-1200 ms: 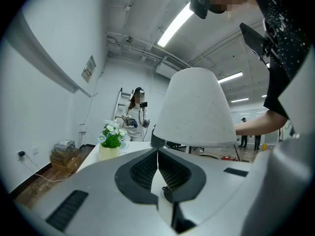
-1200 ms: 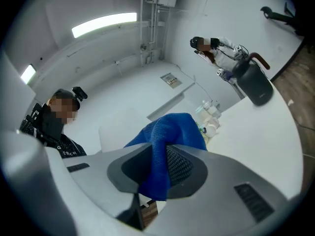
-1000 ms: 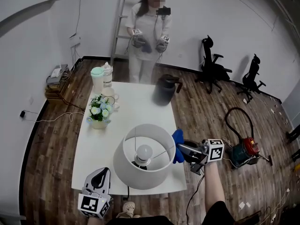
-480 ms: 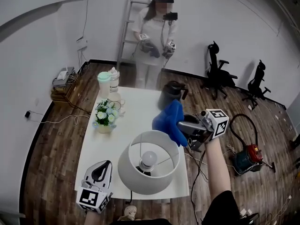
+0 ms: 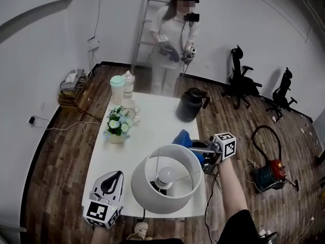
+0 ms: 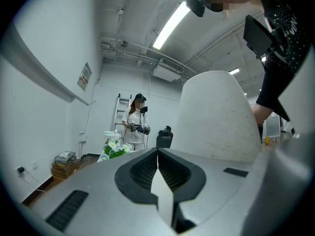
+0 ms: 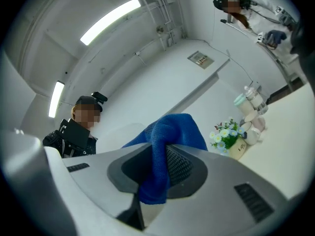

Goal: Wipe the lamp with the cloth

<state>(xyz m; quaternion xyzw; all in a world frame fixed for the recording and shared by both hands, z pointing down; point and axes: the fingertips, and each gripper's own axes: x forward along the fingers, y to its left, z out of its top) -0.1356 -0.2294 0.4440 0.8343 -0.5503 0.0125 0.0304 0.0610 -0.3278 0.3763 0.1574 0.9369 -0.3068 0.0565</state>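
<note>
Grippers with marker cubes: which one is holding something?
The right gripper, shut on the blue cloth beside the white lampshade. The left gripper, jaws together, holds nothing.

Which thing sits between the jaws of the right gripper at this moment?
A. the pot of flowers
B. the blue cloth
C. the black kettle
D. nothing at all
B: in the right gripper view, the right gripper has its jaws closed on the blue cloth, which bunches up out of them.
</note>
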